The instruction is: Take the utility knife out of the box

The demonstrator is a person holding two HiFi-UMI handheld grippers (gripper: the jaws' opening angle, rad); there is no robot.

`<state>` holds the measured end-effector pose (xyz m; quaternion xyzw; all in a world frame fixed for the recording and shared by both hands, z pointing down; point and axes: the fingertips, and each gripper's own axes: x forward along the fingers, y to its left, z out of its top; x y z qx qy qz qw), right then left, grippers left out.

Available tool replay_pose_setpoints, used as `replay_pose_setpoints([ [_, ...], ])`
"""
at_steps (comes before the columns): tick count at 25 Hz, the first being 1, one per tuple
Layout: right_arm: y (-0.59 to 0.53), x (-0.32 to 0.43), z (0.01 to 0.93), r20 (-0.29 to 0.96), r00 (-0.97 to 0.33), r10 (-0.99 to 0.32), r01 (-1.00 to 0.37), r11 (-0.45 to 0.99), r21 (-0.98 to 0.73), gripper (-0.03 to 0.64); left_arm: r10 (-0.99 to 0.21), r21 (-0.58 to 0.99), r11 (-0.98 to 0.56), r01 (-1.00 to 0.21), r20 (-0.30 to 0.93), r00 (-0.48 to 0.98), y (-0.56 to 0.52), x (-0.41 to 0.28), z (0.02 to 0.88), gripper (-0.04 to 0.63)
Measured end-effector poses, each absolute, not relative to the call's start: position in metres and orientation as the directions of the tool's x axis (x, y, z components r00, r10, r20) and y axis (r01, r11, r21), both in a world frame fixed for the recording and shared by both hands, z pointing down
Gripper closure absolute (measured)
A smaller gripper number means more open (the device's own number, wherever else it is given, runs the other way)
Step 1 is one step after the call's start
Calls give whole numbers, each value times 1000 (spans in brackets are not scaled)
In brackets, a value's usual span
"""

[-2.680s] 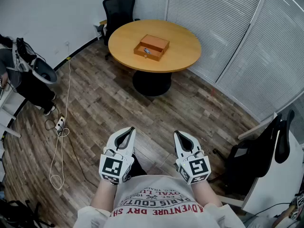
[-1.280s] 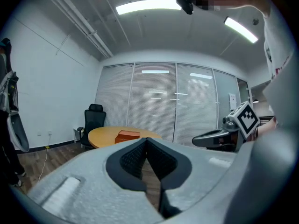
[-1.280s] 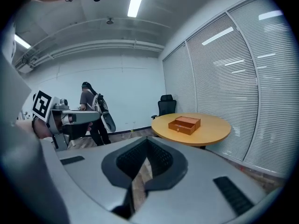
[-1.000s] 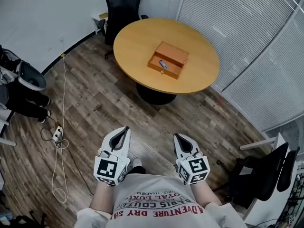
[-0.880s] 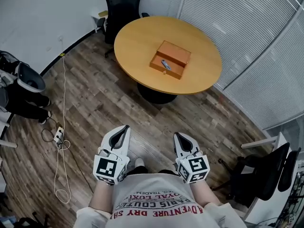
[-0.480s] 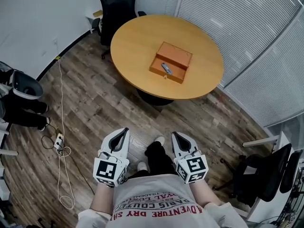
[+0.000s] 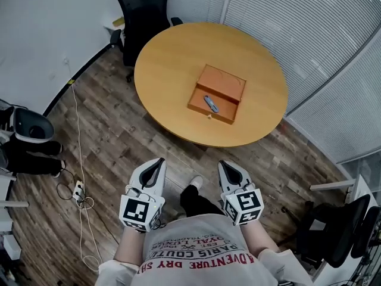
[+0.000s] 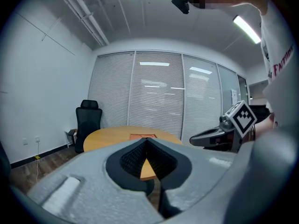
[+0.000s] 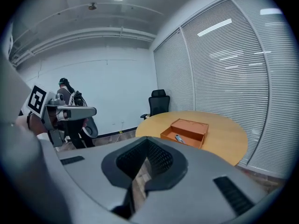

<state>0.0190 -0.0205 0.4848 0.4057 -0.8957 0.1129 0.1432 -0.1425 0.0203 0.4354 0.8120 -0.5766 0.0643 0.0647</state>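
Note:
An open orange box (image 7: 216, 93) lies on the round wooden table (image 7: 161, 70), with a grey utility knife (image 7: 211, 103) in its front tray. The box (image 9: 185, 131) and the knife (image 9: 178, 137) also show in the right gripper view, and a strip of the box (image 8: 143, 136) shows in the left gripper view. My left gripper (image 7: 157, 165) and right gripper (image 7: 226, 168) hang side by side over the floor near my body, well short of the table. Both are shut with nothing between the jaws.
A black office chair (image 7: 140, 5) stands behind the table at the wall. Window blinds (image 7: 309, 34) run along the right. A white cable and power strip (image 7: 78, 189) lie on the wood floor at left. Another dark chair (image 7: 333, 231) sits at lower right.
The table and box have come nearer and lower in the head view as I walk toward them. Both grippers keep their shut pose in front of my body.

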Motion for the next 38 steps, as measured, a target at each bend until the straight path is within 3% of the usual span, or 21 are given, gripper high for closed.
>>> replay_pose_setpoints([
  [18, -209, 4, 500, 405, -626, -667, -763, 631, -141, 609, -895, 24, -397, -918, 211, 393, -190, -138, 425, 600],
  [28, -270, 2, 550, 559, -521, -645, -832, 531, -163, 609, -828, -7, -508, -861, 277, 487, -274, -133, 446, 600],
  [36, -302, -12, 601, 698, -457, -551, -812, 580, -74, 609, -772, 32, -559, -829, 344, 534, -313, -132, 478, 600],
  [38, -308, -13, 621, 749, -440, -495, -800, 594, -78, 555, -764, 54, -555, -830, 363, 534, -318, -135, 490, 600],
])
